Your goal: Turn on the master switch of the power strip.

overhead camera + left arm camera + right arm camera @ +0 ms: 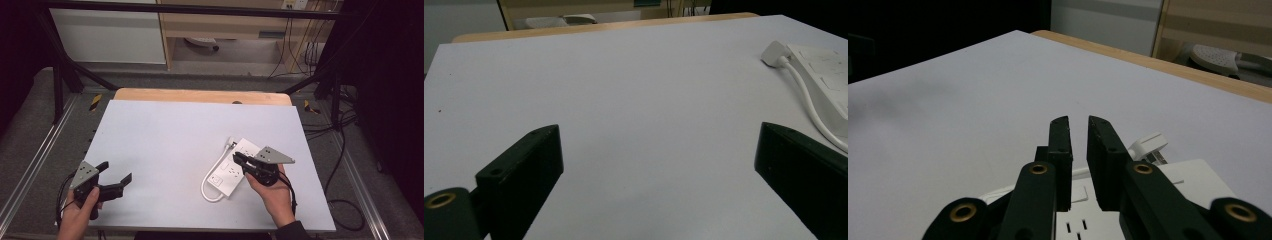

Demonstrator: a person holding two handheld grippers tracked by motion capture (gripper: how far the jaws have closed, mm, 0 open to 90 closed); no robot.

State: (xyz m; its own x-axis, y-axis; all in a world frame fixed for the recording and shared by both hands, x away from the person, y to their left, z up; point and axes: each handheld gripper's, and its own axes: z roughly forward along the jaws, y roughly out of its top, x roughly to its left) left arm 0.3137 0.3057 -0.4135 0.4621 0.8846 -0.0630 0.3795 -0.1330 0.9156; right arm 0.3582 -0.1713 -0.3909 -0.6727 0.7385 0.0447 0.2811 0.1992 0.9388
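A white power strip (232, 170) lies flat on the white table top (170, 135) at the right, its white cable (210, 186) looped beside it and its plug (231, 144) at the far end. My right gripper (236, 158) hovers low over the strip (1193, 175) with its jaws almost together and nothing between them (1078, 122); the plug (1148, 144) lies just beyond the tips. My left gripper (116, 171) rests at the table's near left, jaws wide apart and empty (659, 132). From there the strip (824, 65) and cable (809, 100) lie far off to the right.
A wooden edge (200, 95) borders the table's far side. Black frame bars (65, 70) stand at both sides, and loose cables (345, 150) run over the floor at the right. A cabinet (110, 35) stands behind.
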